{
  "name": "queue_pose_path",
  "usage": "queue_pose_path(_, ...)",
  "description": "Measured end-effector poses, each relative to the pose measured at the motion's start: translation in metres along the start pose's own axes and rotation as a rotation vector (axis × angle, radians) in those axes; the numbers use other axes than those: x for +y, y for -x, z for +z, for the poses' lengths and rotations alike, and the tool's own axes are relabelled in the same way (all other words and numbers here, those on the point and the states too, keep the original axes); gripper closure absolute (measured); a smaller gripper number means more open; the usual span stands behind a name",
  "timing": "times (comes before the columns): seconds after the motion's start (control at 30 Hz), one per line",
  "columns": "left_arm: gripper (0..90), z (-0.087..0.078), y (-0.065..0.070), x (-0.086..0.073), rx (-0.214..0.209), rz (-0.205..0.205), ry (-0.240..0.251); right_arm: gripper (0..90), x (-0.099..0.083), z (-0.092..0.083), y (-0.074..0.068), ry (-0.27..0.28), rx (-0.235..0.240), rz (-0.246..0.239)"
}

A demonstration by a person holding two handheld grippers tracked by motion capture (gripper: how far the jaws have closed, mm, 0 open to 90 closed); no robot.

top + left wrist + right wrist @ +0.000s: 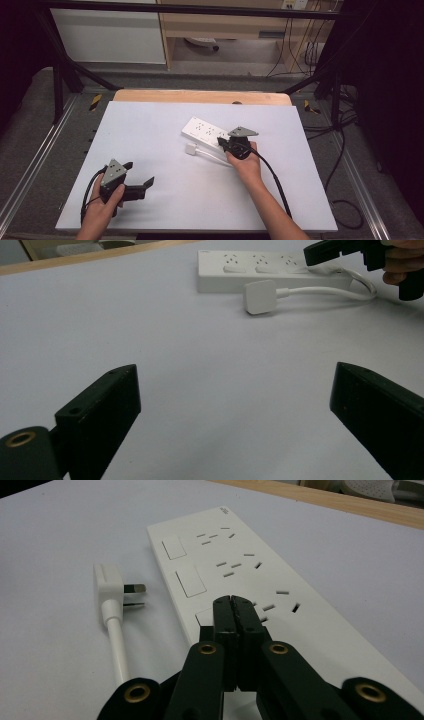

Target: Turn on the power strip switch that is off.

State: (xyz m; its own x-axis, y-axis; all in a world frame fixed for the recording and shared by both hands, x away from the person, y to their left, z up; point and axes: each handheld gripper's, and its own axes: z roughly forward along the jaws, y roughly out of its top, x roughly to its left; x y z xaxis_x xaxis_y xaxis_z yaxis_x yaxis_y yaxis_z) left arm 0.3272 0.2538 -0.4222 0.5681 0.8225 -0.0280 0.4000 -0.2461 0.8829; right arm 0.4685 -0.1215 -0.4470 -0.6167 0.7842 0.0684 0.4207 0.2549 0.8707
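Lying flat: white power strip [240, 570], three rocker switches, three socket groups.

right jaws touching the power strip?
Cannot tell. In the right gripper view the shut right gripper sits over the power strip at its nearest switch, hiding any gap. The high view is too coarse to settle it.

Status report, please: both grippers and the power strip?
Right gripper shut, tips over white power strip near a rocker switch. Left gripper open, holding nothing. White plug beside strip, unplugged. Nothing in the way.
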Motion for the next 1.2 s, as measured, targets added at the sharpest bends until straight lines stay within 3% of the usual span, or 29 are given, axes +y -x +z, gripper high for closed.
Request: queue_pose_path(1.2,6.2,0.0000,0.0007,0.0000,-0.003,-0.002,0.003,90.0,-0.0049,0.0045,-0.0037,0.018,-0.015,-0.032)
